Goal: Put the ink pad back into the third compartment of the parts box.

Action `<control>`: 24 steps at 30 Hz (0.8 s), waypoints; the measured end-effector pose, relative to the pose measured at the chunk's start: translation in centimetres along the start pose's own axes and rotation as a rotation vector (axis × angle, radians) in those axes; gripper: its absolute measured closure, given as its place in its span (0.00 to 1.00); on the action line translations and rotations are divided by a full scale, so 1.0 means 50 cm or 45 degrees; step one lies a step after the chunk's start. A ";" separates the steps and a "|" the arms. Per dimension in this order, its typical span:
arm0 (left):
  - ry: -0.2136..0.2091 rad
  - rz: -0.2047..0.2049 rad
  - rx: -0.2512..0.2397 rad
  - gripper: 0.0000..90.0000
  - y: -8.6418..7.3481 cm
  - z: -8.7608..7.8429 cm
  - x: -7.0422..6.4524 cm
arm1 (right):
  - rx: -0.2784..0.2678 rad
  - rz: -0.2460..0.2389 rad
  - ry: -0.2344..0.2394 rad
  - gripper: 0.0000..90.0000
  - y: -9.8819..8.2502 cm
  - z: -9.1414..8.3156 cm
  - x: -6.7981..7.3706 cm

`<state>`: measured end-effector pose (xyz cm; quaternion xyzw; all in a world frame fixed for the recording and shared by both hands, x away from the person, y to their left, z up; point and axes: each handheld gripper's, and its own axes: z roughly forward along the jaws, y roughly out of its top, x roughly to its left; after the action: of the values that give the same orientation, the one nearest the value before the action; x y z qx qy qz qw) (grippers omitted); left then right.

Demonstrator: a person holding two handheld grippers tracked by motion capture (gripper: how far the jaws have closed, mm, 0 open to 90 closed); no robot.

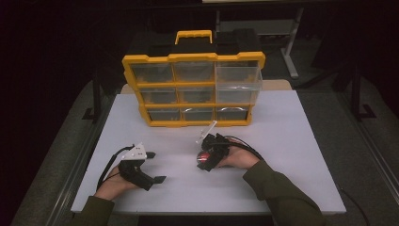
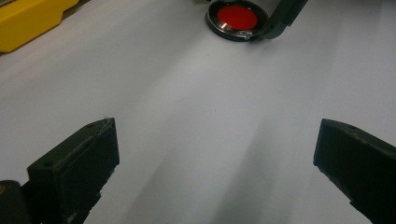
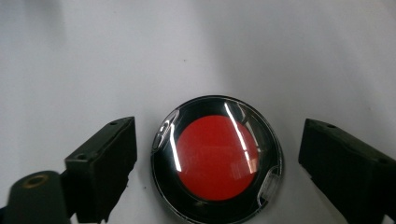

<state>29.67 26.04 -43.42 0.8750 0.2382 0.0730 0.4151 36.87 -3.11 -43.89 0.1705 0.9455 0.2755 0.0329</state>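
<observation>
So the right gripper [image 3: 217, 158] was straddling this little round puck [image 3: 217, 158], a flat disc with a black rim, red centre and a clear glossy cover throwing glare streaks. Jaws sat either side of it with gaps showing, so not pinching yet, nothing grasped. The puck lay flat on the white table [image 1: 282, 141], front and centre-right, right by the person's right hand [image 1: 237, 159].

My guess was it'd be light and rigid, but that shiny plastic looked slippery, and the low profile meant the pads had barely any edge to bite. I'd have gone for the black rim across its widest part, pads low to the table, squeezing gently since the clear cover might scratch or pop.

Left gripper [image 1: 155, 167] sat off to the left, jaws wide and empty over the matte tabletop.

Further back stood the yellow organizer [image 1: 193, 89], hard plastic with see-through drawers, one clear drawer [image 1: 237, 82] at top right pulled out.
</observation>
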 end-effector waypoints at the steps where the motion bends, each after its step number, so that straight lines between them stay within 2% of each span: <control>1: 0.000 0.000 0.001 0.00 0.000 0.000 0.000 | 0.001 0.000 0.001 0.14 0.000 0.000 0.000; 8: 0.000 0.001 0.001 0.00 0.000 0.001 0.000 | 0.019 -0.005 0.000 0.18 -0.001 0.000 0.001; 13: 0.001 0.001 0.001 0.00 0.000 0.000 0.000 | 0.020 -0.038 -0.012 0.23 -0.002 -0.001 0.004; 18: 0.003 0.002 0.001 0.00 0.000 0.000 0.000 | 0.017 -0.041 -0.015 0.30 -0.002 -0.004 0.006; 24: 0.003 0.001 0.000 0.00 0.000 0.000 0.000 | 0.017 -0.043 -0.018 0.32 -0.002 -0.005 0.009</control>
<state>29.67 26.05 -43.40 0.8750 0.2382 0.0743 0.4148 36.40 -3.17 -43.75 0.1565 0.9498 0.2674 0.0431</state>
